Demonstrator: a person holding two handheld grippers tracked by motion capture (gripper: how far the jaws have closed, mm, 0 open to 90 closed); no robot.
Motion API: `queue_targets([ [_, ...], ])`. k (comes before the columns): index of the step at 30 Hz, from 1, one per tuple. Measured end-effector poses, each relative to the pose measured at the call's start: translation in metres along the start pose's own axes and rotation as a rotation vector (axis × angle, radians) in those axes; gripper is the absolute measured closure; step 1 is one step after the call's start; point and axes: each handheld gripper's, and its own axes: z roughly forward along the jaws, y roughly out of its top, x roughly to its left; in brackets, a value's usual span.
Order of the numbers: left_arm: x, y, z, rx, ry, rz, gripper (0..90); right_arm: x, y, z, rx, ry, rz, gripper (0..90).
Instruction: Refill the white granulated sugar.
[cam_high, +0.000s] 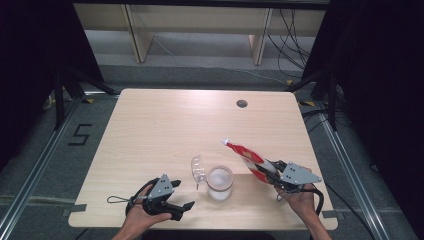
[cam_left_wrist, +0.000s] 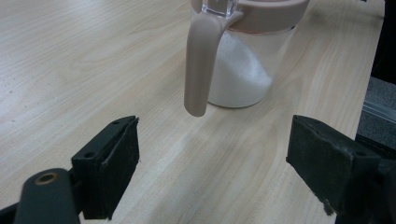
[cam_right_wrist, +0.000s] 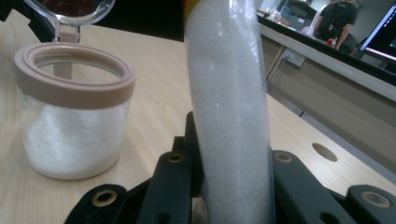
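Observation:
A clear jar (cam_high: 220, 183) with a beige rim stands near the table's front, about a third full of white granules. Its clear hinged lid (cam_high: 198, 169) is flipped open to the left. My right gripper (cam_high: 272, 173) is shut on a red-and-white pouch (cam_high: 246, 155), which slants up and left above the table, to the right of the jar. In the right gripper view the pouch (cam_right_wrist: 231, 107) of white granules fills the gap between the jaws (cam_right_wrist: 229, 186), with the jar (cam_right_wrist: 74, 112) at the left. My left gripper (cam_high: 182, 195) rests open left of the jar. Its jaws (cam_left_wrist: 212, 158) face the jar (cam_left_wrist: 247, 65) and its beige latch (cam_left_wrist: 201, 65).
The light wooden table (cam_high: 165, 125) has a round cable hole (cam_high: 242, 103) at the back right. Wooden furniture legs and cables lie on the floor beyond. A person (cam_right_wrist: 337, 18) stands far off by a screen in the right gripper view.

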Motion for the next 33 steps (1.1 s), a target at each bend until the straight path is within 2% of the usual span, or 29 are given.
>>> queue_targets([
  [2, 0.001, 0.0, -0.001, 0.007, 0.002, 0.006, 16.5, 0.001, -0.004, 0.001, 0.0, -0.001, 0.043, 78.2],
  [3, 0.001, 0.001, -0.001, 0.012, 0.009, 0.01, 16.5, 0.0, -0.006, 0.001, -0.005, 0.001, 0.042, 78.2],
  [4, 0.001, 0.0, -0.001, 0.012, 0.009, 0.01, 16.5, 0.0, -0.007, 0.0, -0.003, -0.016, 0.08, 78.2],
  [6, 0.001, 0.001, -0.001, 0.012, 0.009, 0.009, 16.5, -0.003, -0.007, -0.001, -0.002, -0.024, 0.066, 78.2],
  [8, 0.0, 0.001, -0.001, 0.002, 0.006, 0.002, 16.5, -0.003, -0.008, -0.003, 0.016, -0.027, 0.073, 78.2],
  [9, 0.0, 0.001, -0.002, 0.007, 0.007, 0.007, 16.5, -0.004, -0.009, -0.002, 0.006, -0.038, 0.073, 78.2],
  [11, 0.0, 0.001, -0.001, 0.0, 0.006, 0.0, 16.5, -0.003, -0.01, -0.003, 0.014, -0.042, 0.115, 78.2],
  [13, 0.0, 0.0, -0.001, -0.005, 0.005, -0.004, 16.5, -0.003, -0.011, -0.003, 0.014, -0.041, 0.121, 78.1],
  [15, 0.001, 0.0, -0.001, -0.012, 0.004, 0.001, 16.5, -0.004, -0.011, -0.003, 0.014, -0.046, 0.106, 78.1],
  [18, 0.002, 0.001, -0.002, -0.002, 0.005, 0.014, 16.5, -0.003, -0.011, -0.005, 0.023, -0.031, 0.136, 77.8],
  [22, 0.001, 0.0, -0.001, -0.012, 0.006, 0.0, 16.5, -0.003, -0.011, -0.007, 0.041, -0.042, 0.129, 77.5],
  [23, 0.002, 0.0, -0.002, -0.001, 0.007, 0.013, 16.5, -0.003, -0.011, -0.008, 0.049, -0.047, 0.134, 77.4],
  [24, 0.002, 0.0, -0.002, -0.003, 0.007, 0.008, 16.5, -0.002, -0.01, -0.008, 0.05, -0.054, 0.121, 77.3],
  [27, 0.003, 0.0, -0.002, 0.005, 0.016, 0.022, 16.5, -0.001, -0.009, -0.01, 0.067, -0.049, 0.141, 76.9],
  [29, 0.0, 0.0, -0.001, -0.016, 0.006, -0.005, 16.5, -0.002, -0.007, -0.013, 0.079, -0.055, 0.156, 76.7],
  [30, 0.0, 0.0, -0.001, -0.008, 0.001, -0.002, 16.5, -0.002, -0.007, -0.013, 0.074, -0.065, 0.144, 76.6],
  [31, 0.003, 0.0, -0.003, 0.014, 0.011, 0.023, 16.5, -0.001, -0.006, -0.015, 0.088, -0.058, 0.152, 76.6],
  [32, 0.003, 0.0, -0.003, 0.012, 0.013, 0.024, 16.5, -0.002, -0.007, -0.016, 0.076, -0.074, 0.14, 76.6],
  [33, 0.003, 0.0, -0.003, 0.012, 0.013, 0.023, 16.5, -0.001, -0.006, -0.017, 0.082, -0.074, 0.158, 76.6],
])
